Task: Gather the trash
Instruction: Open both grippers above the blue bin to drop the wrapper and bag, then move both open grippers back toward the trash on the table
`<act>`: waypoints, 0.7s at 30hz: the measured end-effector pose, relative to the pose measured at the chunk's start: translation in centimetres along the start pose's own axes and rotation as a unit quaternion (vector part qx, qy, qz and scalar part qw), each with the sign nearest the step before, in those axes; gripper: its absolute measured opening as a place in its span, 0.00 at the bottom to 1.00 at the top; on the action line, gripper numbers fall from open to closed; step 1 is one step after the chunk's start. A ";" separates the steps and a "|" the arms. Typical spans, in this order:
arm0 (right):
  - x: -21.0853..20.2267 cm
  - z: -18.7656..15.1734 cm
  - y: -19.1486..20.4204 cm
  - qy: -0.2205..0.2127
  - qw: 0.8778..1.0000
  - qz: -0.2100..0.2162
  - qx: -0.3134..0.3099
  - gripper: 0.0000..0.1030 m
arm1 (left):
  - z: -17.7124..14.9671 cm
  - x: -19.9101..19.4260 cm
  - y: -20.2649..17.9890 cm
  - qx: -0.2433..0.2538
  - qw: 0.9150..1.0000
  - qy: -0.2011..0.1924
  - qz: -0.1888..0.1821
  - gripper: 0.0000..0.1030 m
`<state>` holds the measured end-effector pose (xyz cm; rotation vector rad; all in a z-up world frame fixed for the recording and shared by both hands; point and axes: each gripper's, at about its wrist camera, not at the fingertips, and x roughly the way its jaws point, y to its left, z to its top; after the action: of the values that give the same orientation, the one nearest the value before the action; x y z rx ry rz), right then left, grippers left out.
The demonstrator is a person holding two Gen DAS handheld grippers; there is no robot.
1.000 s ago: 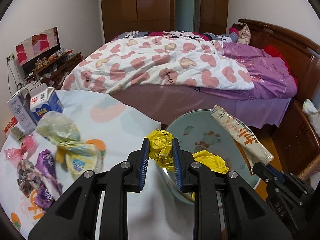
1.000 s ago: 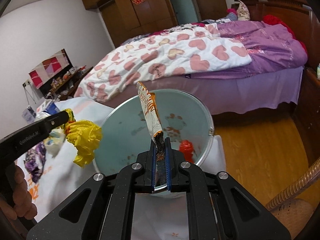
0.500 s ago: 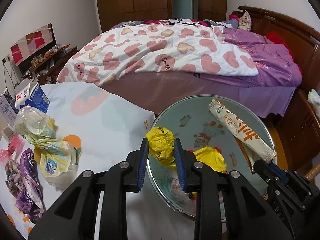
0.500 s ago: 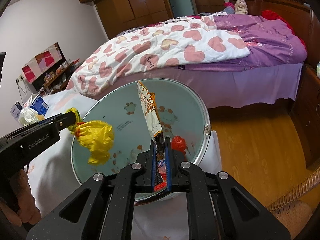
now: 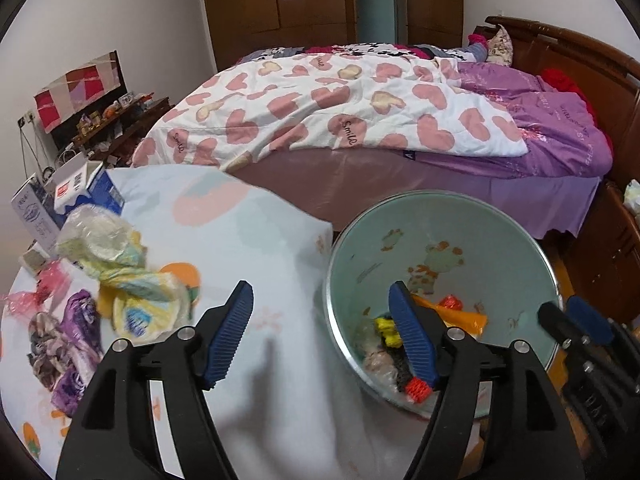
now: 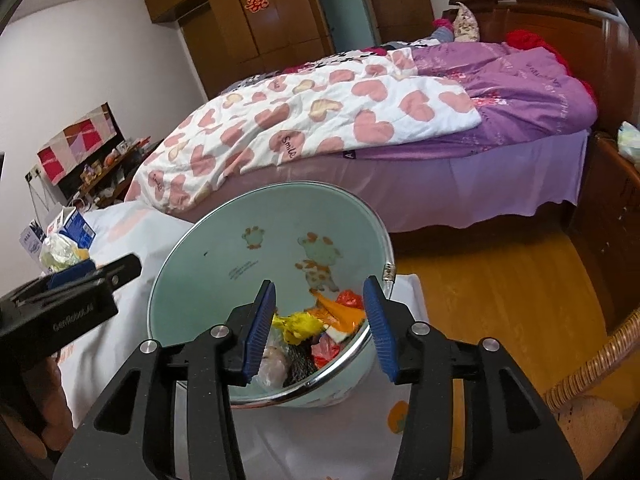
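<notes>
Behind the table (image 5: 260, 248), a bed (image 5: 360, 120) is filling the room. Nearer, a basin (image 6: 240, 248) is holding the trash (image 6: 304, 326); more wrappers (image 5: 132, 300) are lying left. Left gripper (image 5: 320, 336) and right gripper (image 6: 320, 324) have just been opening, both standing wide, gripping nothing.

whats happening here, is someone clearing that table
Yes. A person with a gripper in each hand is collecting trash into the pale green basin. The left gripper and right gripper have both just opened, with nothing between their jaws. The yellow bag and orange wrapper now lie in the basin with other scraps. More bags and cartons wait on the table.
</notes>
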<state>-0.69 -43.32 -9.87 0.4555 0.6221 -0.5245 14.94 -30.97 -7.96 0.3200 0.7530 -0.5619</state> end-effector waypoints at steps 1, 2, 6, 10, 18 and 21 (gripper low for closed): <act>-0.1 0.0 0.1 0.000 1.000 -0.001 0.000 0.45 | -0.1 0.0 0.2 -0.002 1.000 0.003 0.002 0.68; -0.3 -0.1 0.2 0.000 1.000 -0.001 0.000 0.45 | -0.3 -0.1 0.5 -0.003 1.000 0.006 0.006 0.68; -1.0 -0.2 1.0 -0.004 1.000 0.000 -0.004 0.49 | -0.9 -0.7 1.7 -0.007 1.000 0.010 0.018 0.68; -1.7 -0.1 2.2 -0.009 1.000 0.006 -0.009 0.53 | -1.5 -1.9 3.0 -0.010 1.000 0.004 0.028 0.70; -2.7 -0.4 5.7 -0.012 0.999 0.021 -0.028 0.63 | -2.6 -4.0 6.4 -0.031 0.998 -0.005 0.047 0.81; -2.9 -0.7 7.1 -0.011 0.999 0.029 -0.033 0.65 | -3.2 -4.6 7.6 -0.031 0.998 -0.007 0.056 0.87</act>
<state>1.20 -36.49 -6.81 0.4027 0.6009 -0.4516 14.90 -21.67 -6.30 0.2985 0.7337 -0.4333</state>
